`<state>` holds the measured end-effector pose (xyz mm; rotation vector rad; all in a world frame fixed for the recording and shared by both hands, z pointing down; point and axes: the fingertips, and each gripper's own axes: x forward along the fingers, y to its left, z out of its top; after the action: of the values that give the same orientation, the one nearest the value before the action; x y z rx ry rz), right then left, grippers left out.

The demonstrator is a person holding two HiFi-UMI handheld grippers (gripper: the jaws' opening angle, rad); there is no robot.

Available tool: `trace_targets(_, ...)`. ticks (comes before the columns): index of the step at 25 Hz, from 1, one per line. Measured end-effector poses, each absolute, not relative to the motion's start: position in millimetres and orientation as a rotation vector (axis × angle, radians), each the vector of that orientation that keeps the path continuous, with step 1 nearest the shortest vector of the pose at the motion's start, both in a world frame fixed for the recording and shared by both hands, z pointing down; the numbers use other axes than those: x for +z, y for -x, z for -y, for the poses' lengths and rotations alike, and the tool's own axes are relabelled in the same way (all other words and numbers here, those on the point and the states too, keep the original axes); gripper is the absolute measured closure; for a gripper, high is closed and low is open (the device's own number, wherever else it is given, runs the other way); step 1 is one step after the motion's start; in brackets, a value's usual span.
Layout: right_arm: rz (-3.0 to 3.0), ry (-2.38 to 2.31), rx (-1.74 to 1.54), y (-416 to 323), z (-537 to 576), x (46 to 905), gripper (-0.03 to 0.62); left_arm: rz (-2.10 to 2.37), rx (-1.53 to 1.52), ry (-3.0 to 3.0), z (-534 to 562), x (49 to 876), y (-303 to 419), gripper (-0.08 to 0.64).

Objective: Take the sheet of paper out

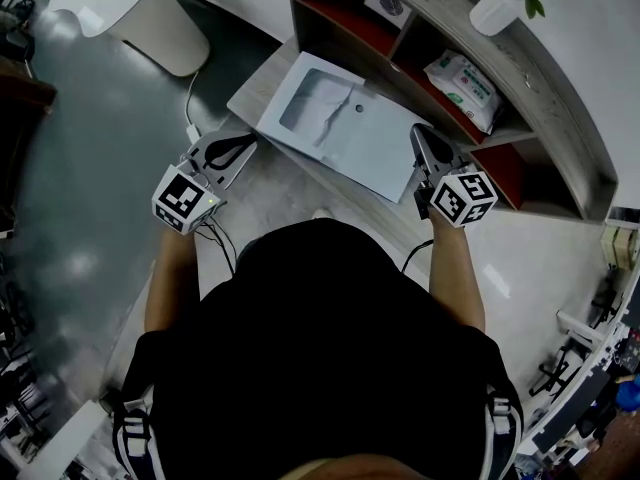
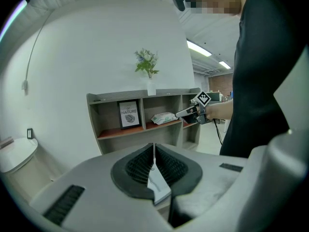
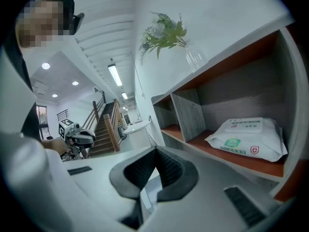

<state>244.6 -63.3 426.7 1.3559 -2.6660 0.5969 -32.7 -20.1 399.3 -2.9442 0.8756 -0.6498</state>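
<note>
A white envelope with a translucent window and a small round button lies flat on the wooden table in front of the shelf. Only a greyish patch shows through the window. My left gripper is at the envelope's near left corner with its pads pressed together. My right gripper is at the envelope's right edge, also shut. A pale sliver shows in the gap under each pair of pads, and I cannot tell what it is. Each gripper view shows the other gripper: the right gripper and the left gripper.
The grey shelf unit stands just behind the table. It holds a pack of wet wipes and a framed print. A vase with a plant is on top. A white round bin and a cable are to the left.
</note>
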Motion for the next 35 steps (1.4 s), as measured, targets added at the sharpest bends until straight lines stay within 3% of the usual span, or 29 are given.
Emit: trace_targets(35,2.690,-1.362,0.650,-253.5,48.2,431.3,0.578,-0.860,-0.671,2.938,-12.3,401.0,29.0,0.532)
